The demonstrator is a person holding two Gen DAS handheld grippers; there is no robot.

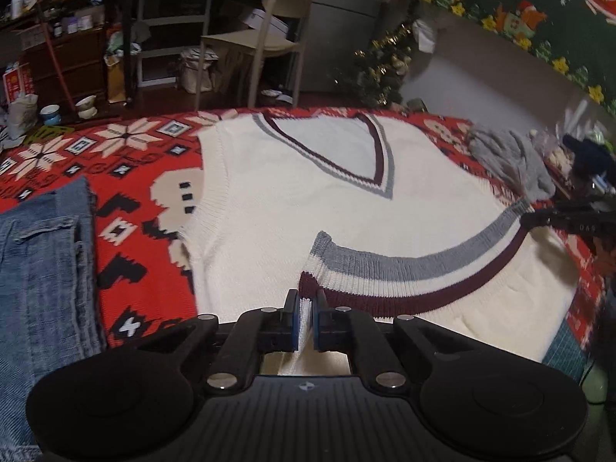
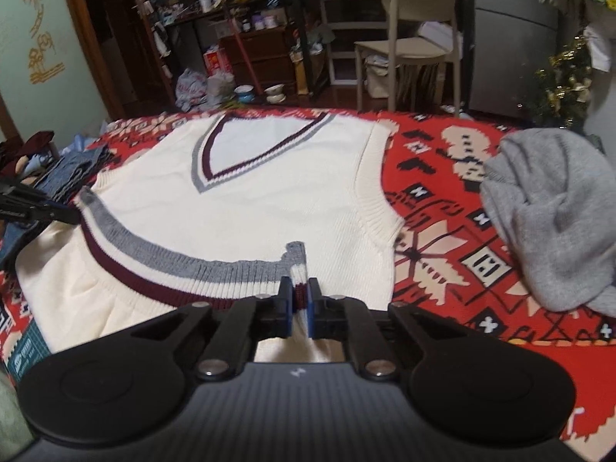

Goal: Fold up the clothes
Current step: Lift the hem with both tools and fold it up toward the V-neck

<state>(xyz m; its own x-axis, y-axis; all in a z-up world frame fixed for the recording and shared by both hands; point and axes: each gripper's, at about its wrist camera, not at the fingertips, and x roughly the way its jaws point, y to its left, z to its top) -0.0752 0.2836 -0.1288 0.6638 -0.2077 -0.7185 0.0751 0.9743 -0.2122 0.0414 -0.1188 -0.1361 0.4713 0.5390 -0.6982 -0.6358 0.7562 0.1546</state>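
A cream knitted V-neck vest (image 1: 269, 200) (image 2: 246, 208) lies flat on a red patterned blanket (image 1: 127, 177), neckline at the far side. Its striped hem band (image 1: 423, 269) (image 2: 173, 265), grey and maroon, curves up off the cloth between the two grippers. My left gripper (image 1: 306, 300) is shut on the hem's left corner, with ribbed fabric pinched between the blue pads. My right gripper (image 2: 301, 292) is shut on the hem's right corner. Each gripper also shows in the other's view: the right gripper (image 1: 539, 217) at the right edge, the left gripper (image 2: 65, 215) at the left edge.
Folded blue jeans (image 1: 42, 254) lie to the left of the vest. A crumpled grey garment (image 2: 550, 215) lies on the blanket to the right. Beyond the far edge stand a beige chair (image 2: 415, 30), cluttered shelves and a small Christmas tree (image 1: 385, 65).
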